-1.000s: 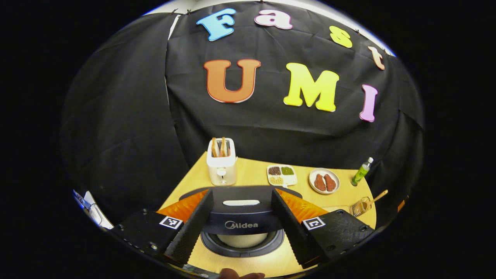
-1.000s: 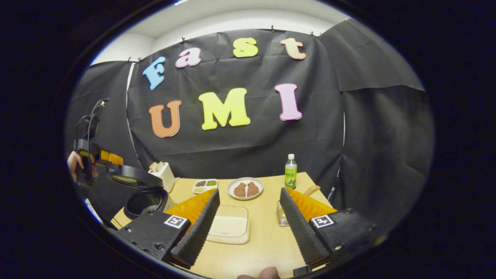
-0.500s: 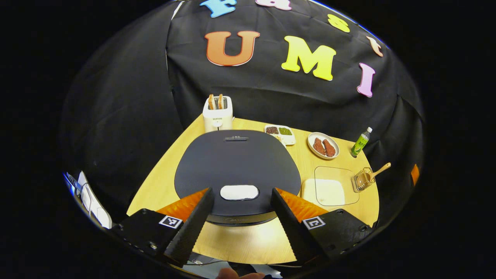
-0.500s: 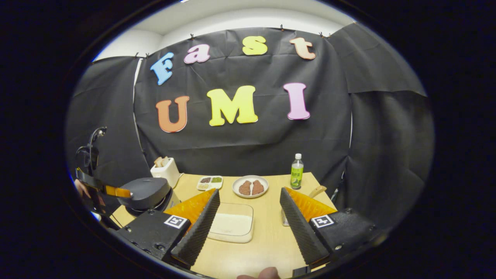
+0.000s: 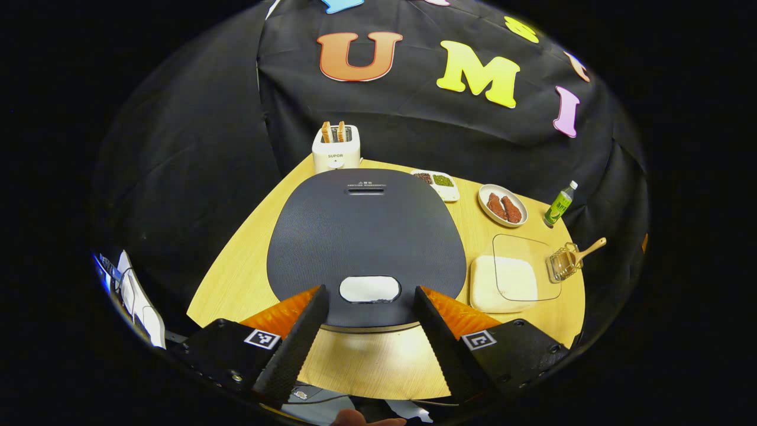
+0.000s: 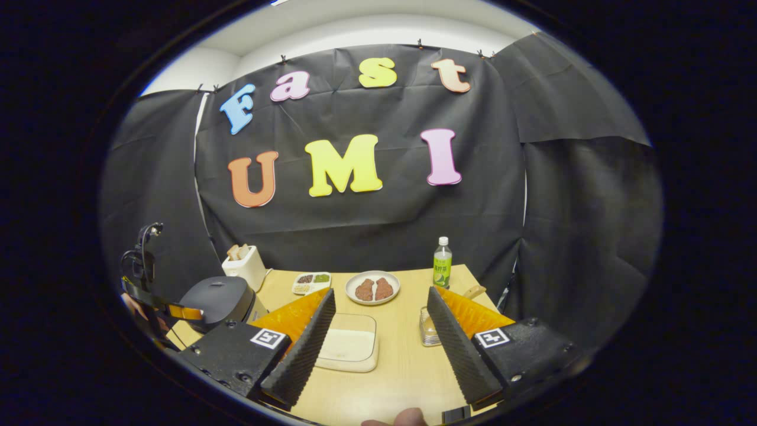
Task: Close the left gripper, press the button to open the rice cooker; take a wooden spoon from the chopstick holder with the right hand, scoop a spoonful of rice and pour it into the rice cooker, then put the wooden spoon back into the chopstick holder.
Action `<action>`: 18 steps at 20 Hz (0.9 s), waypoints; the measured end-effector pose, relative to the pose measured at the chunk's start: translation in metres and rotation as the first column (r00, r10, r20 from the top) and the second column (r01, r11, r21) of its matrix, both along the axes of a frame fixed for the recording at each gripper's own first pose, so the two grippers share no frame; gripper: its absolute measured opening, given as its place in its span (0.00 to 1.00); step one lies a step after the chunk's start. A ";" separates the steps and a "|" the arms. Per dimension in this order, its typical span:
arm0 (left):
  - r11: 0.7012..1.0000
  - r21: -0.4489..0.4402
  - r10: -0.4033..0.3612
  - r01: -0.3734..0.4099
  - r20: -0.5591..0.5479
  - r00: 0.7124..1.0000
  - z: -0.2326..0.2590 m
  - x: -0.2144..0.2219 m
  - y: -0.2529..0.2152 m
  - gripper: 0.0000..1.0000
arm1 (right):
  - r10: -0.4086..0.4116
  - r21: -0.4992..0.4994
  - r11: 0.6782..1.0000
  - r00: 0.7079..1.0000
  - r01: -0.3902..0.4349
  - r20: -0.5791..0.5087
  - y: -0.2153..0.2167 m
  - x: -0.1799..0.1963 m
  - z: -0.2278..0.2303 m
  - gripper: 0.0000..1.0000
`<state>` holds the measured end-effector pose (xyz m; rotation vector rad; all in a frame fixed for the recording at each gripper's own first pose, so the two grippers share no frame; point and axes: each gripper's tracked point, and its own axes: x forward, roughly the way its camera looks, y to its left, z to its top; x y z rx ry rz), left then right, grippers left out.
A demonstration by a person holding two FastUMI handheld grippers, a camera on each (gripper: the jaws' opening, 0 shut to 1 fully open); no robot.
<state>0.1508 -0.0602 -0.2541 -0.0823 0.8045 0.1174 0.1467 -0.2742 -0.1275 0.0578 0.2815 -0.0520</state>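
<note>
A light wooden table [image 5: 248,266] is carrying everything here. The dark rice cooker [image 5: 364,236], lid down, is sitting near its front edge, with a white toaster [image 5: 336,151] (two slices standing in its slots) just behind it. A divided dish of beans [image 5: 440,182] and a plate with two pieces of meat [image 5: 502,206] are lying along the back, and a green bottle [image 5: 560,204] is standing upright at the far corner. A clear rice container [image 5: 511,278] is resting to the cooker's right, and beside it the wire chopstick holder [image 5: 562,266] is holding the wooden spoon [image 5: 585,249] at a slant.
</note>
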 end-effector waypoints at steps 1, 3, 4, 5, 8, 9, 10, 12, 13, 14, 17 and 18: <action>1.000 -0.003 0.015 -0.015 -0.018 1.000 -0.004 -0.004 0.002 0.96 | 0.003 0.005 1.000 1.000 -0.003 0.000 0.000 0.001 -0.001 1.00; 1.000 0.013 0.006 -0.006 -0.017 1.000 -0.007 -0.002 0.000 0.97 | 0.010 0.014 1.000 1.000 -0.010 -0.002 -0.001 0.002 -0.004 1.00; 1.000 0.024 -0.002 0.002 -0.001 1.000 -0.004 -0.001 0.002 0.96 | 0.013 0.019 1.000 1.000 -0.013 0.000 -0.001 0.003 -0.005 1.00; 1.000 0.021 0.006 -0.005 -0.010 1.000 -0.005 -0.002 0.002 1.00 | 0.016 0.022 1.000 1.000 -0.016 0.001 -0.002 0.005 -0.005 1.00; 0.999 0.011 0.040 -0.041 0.043 0.998 0.003 0.007 0.002 0.96 | 0.013 0.028 1.000 1.000 -0.013 0.009 -0.011 0.013 -0.003 0.99; 0.998 0.017 0.055 -0.056 0.058 0.997 0.006 0.008 0.004 0.95 | 0.007 0.027 1.000 1.000 -0.007 0.007 -0.016 0.015 -0.005 0.99; 0.998 0.024 0.064 -0.066 0.082 0.995 0.011 0.009 0.005 0.94 | 0.004 0.033 0.999 1.000 -0.004 0.005 -0.020 0.018 -0.006 0.99; 0.997 0.039 0.054 -0.061 0.170 0.984 0.041 0.015 -0.006 0.96 | 0.001 0.042 0.999 1.000 -0.001 -0.006 -0.027 0.022 -0.009 0.99; 0.997 0.049 0.040 -0.052 0.223 0.974 0.060 0.017 -0.014 0.96 | 0.006 0.045 0.999 1.000 -0.005 -0.008 -0.029 0.023 -0.009 0.99; 0.998 0.057 0.022 -0.040 0.281 0.959 0.081 0.017 -0.022 0.95 | 0.015 0.049 0.999 1.000 -0.015 -0.002 -0.029 0.024 -0.006 0.99; 0.999 0.051 -0.027 0.005 0.430 0.903 0.139 0.010 -0.048 0.95 | 0.032 0.033 0.999 0.999 -0.034 0.037 -0.023 0.018 0.011 1.00; 0.999 0.051 -0.041 0.020 0.456 0.889 0.153 0.002 -0.052 0.95 | 0.034 0.030 0.999 0.998 -0.036 0.057 -0.018 0.013 0.020 1.00</action>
